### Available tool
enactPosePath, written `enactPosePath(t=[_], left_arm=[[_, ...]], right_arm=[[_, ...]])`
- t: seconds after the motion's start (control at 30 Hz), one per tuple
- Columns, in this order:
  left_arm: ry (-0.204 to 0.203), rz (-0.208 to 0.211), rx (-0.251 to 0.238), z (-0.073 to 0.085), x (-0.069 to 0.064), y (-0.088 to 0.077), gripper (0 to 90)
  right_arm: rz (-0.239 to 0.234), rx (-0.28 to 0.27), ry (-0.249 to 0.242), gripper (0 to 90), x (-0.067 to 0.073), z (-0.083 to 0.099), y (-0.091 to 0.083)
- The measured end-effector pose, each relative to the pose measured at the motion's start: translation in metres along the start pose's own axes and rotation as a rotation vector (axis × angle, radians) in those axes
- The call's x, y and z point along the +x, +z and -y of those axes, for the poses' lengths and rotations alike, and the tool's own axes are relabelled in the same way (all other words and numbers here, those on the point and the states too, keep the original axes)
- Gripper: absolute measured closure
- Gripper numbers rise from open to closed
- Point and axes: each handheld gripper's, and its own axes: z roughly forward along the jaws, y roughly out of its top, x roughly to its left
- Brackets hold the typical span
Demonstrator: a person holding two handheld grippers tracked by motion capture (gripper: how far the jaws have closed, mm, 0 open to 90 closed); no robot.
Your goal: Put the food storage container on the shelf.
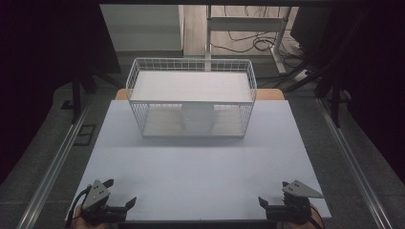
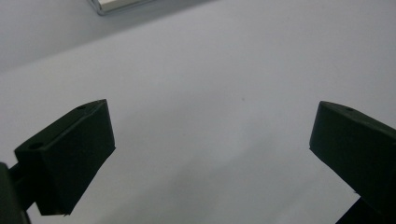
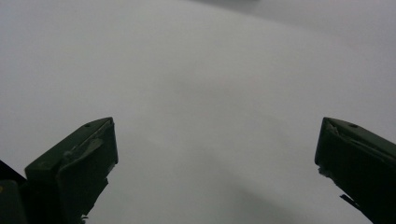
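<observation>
the left gripper (image 1: pixel 120 191) sits at the near left corner of the white table (image 1: pixel 200 176), its jaws spread wide with nothing between them; in the left gripper view (image 2: pixel 212 140) bare tabletop shows across the whole gap. the right gripper (image 1: pixel 273 193) sits at the near right corner, jaws likewise wide apart and holding nothing, and the right gripper view (image 3: pixel 217 154) shows plain table surface between its fingers (image 3: pixel 79 163).

the white wire rack (image 1: pixel 191 98) stands at the far middle of the table, well apart from both grippers, with a broad stretch of bare table between it and them. it has two levels: a flat white shelf on top and a lower board underneath. on the lower level, about the middle, stands a white rounded container (image 1: pixel 198 118), seen through the front opening of the rack. it lies far ahead of both pairs of fingers, roughly midway between the two grippers across the table's width, touched by neither.
</observation>
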Motion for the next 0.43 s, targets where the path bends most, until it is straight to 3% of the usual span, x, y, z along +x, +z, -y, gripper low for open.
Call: enactPosePath(t=[0.1,0.43], left_arm=[[-0.013,0.004,0.013,0.0012,0.0011,0.0011,0.0],[-0.013,0.004,0.026,0.0012,0.0009,0.0031,0.2]], right_arm=[[0.004,0.036,0.018,0.0,-0.0024,0.0061,0.0005],[0.017,0.049,0.023,0.0,-0.0025,0.0068,0.0011]])
